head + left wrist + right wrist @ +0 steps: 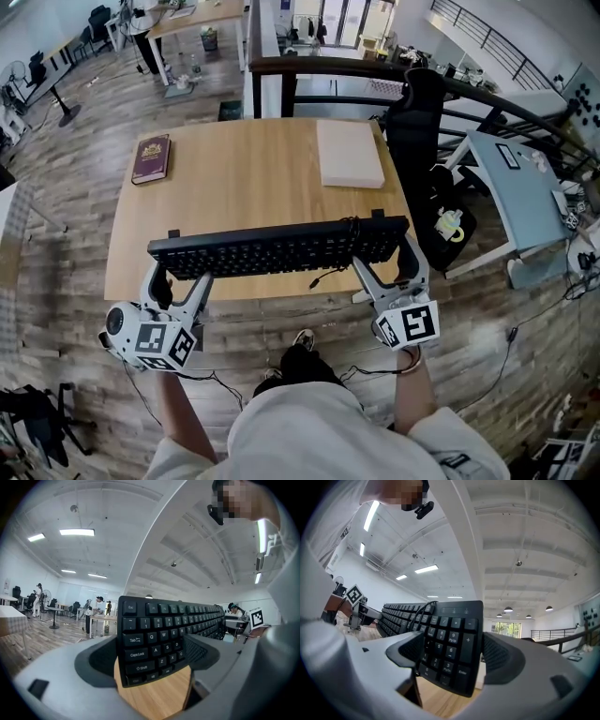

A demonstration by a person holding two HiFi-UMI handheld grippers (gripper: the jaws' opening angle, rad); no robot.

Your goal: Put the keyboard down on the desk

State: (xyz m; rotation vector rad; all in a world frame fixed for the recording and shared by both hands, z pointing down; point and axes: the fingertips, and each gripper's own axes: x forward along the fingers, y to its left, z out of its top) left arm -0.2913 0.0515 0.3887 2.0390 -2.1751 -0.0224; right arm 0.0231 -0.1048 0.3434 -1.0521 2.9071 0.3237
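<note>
A black keyboard hangs level over the near edge of the wooden desk, with a gripper on each end. My left gripper is shut on its left end, where the Tab and Caps Lock keys sit between the jaws. My right gripper is shut on the number-pad end. The keys tilt toward me. The keyboard's cable is bunched on the right end, and a short piece dangles below. In both gripper views, desk wood shows under the keyboard.
A dark red book lies at the desk's far left, a flat white pad at its far right. A black office chair and a light blue table stand to the right. A dark railing runs behind the desk.
</note>
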